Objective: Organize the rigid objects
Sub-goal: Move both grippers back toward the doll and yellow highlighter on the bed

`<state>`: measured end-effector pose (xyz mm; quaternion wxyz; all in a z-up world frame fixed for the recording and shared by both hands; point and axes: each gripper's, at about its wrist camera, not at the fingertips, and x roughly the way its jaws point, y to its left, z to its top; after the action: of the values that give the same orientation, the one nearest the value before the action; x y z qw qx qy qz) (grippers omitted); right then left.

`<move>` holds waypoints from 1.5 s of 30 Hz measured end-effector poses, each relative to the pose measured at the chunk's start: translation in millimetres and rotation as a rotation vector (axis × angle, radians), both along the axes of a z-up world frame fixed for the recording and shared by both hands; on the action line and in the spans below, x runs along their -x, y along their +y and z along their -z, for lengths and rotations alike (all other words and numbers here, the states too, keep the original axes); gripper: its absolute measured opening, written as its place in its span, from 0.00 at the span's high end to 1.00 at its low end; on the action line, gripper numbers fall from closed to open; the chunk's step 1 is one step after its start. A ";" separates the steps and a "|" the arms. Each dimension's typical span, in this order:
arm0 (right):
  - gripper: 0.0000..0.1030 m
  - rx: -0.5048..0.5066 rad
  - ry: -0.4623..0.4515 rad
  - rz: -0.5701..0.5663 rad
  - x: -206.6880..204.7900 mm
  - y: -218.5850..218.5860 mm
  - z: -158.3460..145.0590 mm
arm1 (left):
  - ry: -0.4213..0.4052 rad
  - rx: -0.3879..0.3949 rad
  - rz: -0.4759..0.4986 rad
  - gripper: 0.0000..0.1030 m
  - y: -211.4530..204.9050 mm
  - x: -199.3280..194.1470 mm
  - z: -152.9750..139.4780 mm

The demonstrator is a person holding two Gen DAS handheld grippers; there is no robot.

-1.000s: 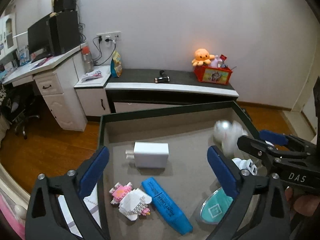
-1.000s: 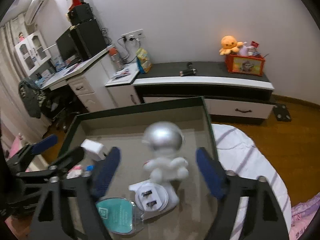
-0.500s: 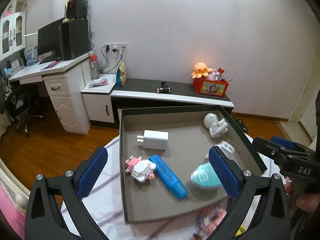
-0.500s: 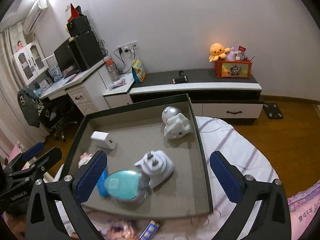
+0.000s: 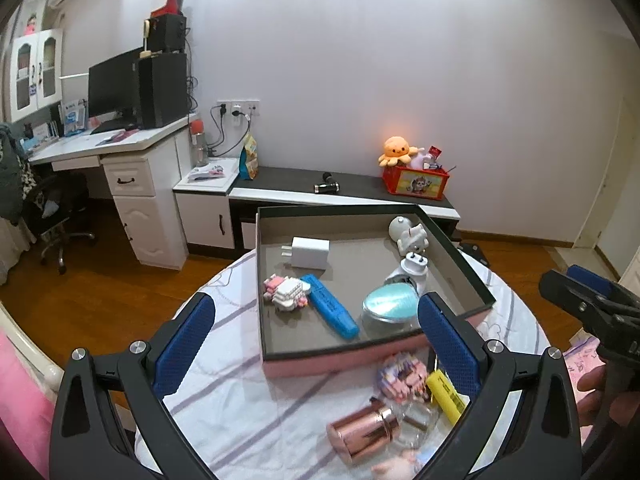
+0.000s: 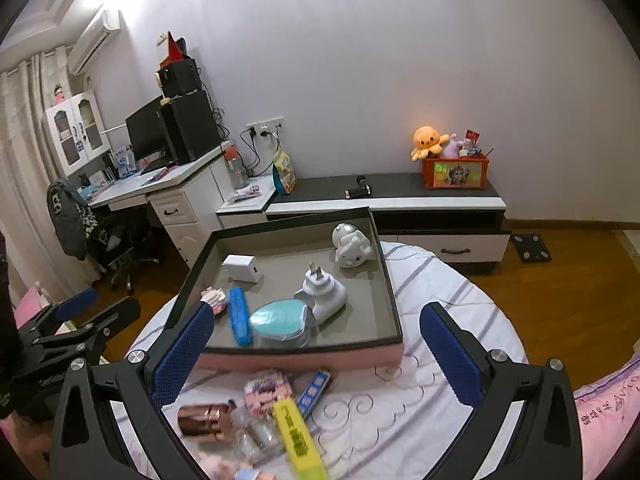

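- Across the bottom of both wrist views, the left gripper point(image 5: 316, 334) and the right gripper point(image 6: 316, 340) are seen with jaws spread wide and nothing held between the blue pads; both hang above the near edge of the table point(image 6: 440, 292), probably so the loose items below can be surveyed
- At the centre of each frame, an open box point(image 5: 456, 256) with a dark rim and pink side is set on the striped cloth, judged to be the collecting place
- Inside it are laid a white charger point(image 5: 310, 253) toward the upper left, a white robot toy point(image 5: 408, 236) in the upper right corner, a plug adapter point(image 6: 322, 290) touching a teal round case point(image 6: 278, 320), a blue marker point(image 5: 334, 311), and a pink block figure point(image 5: 286, 294) just beside the marker
- Low in the frame, outside the box, a yellow marker point(image 6: 298, 438), a copper tube point(image 5: 362, 434), a pink packet point(image 6: 266, 392) and a small blue pack point(image 6: 316, 388) are left in a loose pile, so sorting appears unfinished
- Either claw is judged free for the pile
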<state>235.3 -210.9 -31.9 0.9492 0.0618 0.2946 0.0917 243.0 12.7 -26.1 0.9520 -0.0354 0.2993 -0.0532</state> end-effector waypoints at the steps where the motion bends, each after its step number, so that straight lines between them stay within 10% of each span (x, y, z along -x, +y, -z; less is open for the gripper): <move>1: 0.00 0.001 -0.005 0.000 5.9 -0.5 -0.2 | -0.002 0.001 0.000 0.00 0.4 4.5 -0.6; 45: 0.00 0.049 0.004 0.017 99.1 -1.0 20.1 | 0.026 0.002 -0.045 0.00 10.5 105.7 11.4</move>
<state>136.2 -211.9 -51.9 0.9505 0.0410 0.2983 0.0762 137.3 23.2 -37.6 0.9490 -0.0436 0.3105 -0.0316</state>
